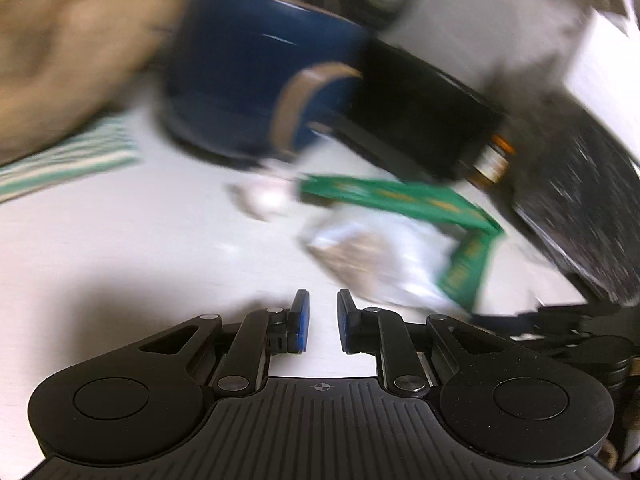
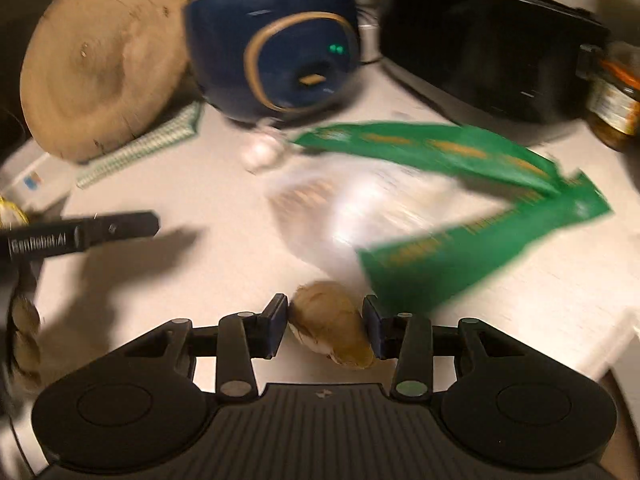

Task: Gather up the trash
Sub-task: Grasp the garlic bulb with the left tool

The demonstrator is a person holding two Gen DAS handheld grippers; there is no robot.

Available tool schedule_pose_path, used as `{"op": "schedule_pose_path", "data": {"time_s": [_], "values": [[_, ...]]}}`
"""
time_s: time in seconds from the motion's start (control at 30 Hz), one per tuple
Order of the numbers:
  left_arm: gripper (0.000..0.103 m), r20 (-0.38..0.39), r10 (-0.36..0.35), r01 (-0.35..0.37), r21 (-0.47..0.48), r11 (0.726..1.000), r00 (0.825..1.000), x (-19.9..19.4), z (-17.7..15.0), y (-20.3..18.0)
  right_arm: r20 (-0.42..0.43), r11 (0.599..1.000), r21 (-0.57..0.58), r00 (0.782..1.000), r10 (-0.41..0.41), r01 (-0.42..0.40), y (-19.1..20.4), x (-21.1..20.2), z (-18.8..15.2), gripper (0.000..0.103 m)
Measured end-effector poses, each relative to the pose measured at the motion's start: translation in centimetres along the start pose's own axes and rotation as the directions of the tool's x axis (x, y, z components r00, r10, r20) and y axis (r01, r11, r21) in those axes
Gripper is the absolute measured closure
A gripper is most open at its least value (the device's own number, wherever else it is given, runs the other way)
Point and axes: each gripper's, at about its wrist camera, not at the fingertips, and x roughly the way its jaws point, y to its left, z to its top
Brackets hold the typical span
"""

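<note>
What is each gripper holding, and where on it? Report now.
Right gripper pinches a brown scrap across its middle, one pad on each side. Left gripper holds nothing.

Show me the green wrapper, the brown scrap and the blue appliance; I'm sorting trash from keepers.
green wrapper [image 2: 436, 148]: right wrist view, upper green band.
brown scrap [image 2: 330, 322]: right wrist view, its middle.
blue appliance [image 2: 224, 32]: right wrist view, left body.

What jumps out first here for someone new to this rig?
The crumpled green-and-clear wrapper sprawled mid-counter, in front of the navy appliance and a black box. Next, the brown scrap sitting between the fingers of the right claw, which seem to touch it on both sides. The left claw hangs empty, fingers slightly apart, just short of the wrapper.
</note>
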Motion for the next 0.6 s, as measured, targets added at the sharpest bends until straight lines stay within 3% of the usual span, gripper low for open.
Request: {"op": "schedule_pose_path", "data": {"time_s": [0.17, 0.27, 0.3, 0.37, 0.53, 0.6], "values": [[0.085, -0.047, 0.0, 0.004, 0.08, 0.997, 0.999, 2.7, 0.2, -4.9, 0.079, 0.998, -0.057, 0.997, -0.015, 0.019, -1.8, -1.5, -1.4, 0.067], [0.085, 0.008, 0.056, -0.057, 0.093, 0.994, 0.998, 3.5, 1.0, -5.4, 0.142, 0.991, -0.117, 0.989, -0.044, 0.061, -1.5, -2.0, -1.6, 0.062], [0.085, 0.042, 0.085, -0.089, 0.093, 0.992, 0.995, 3.6, 1.4, -5.3, 0.157, 0.989, -0.129, 0.986, -0.048, 0.069, -1.5, -2.1, -1.6, 0.054], [0.085, 0.108, 0.144, -0.154, 0.089, 0.984, 0.984, 3.8, 2.4, -4.8, 0.183, 0.989, -0.131, 0.982, -0.046, 0.071, -1.9, -2.4, -1.7, 0.043], [0.085, 0.243, 0.272, -0.306, 0.116, 0.945, 0.931, 3.3, 4.8, -2.1, 0.224, 0.997, -0.077, 0.974, -0.01, 0.029, -4.3, -3.9, -1.9, 0.037], [0.085, 0.249, 0.278, -0.317, 0.134, 0.939, 0.928, 3.3, 5.9, -0.9, 0.262, 0.997, -0.048, 0.964, -0.044, 0.059, -5.8, -4.7, -2.0, 0.033]]}}
